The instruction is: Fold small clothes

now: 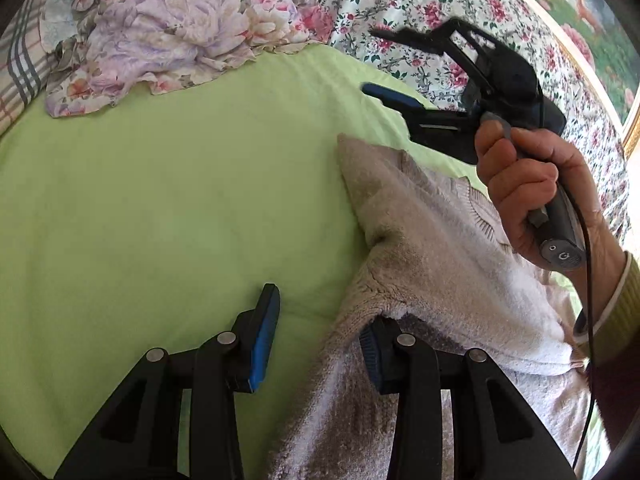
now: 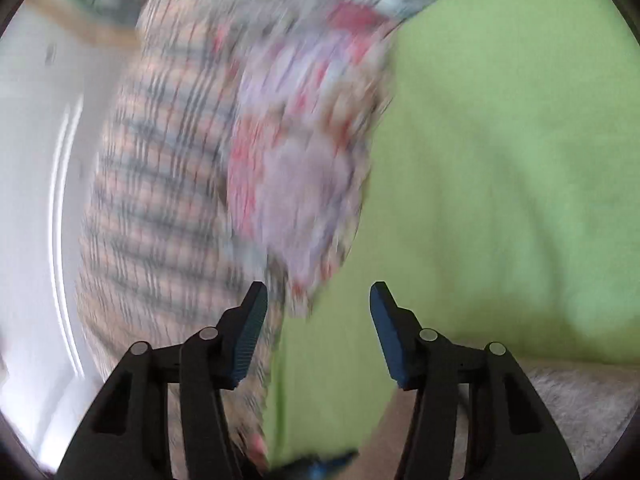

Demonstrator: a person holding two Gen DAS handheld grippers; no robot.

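Fuzzy beige sweater (image 1: 420, 240) lies rumpled on smooth green sheet (image 1: 160, 208)

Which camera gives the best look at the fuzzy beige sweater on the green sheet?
The left wrist view. The fuzzy beige sweater fills its lower right, sharp, with an edge draped over one finger of the open left gripper. The right wrist view is motion-blurred and catches only a strip at bottom right.

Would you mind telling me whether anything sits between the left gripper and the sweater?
Nothing visible does: the left gripper is open, one finger over the green sheet, the other already tucked under the sweater's edge.
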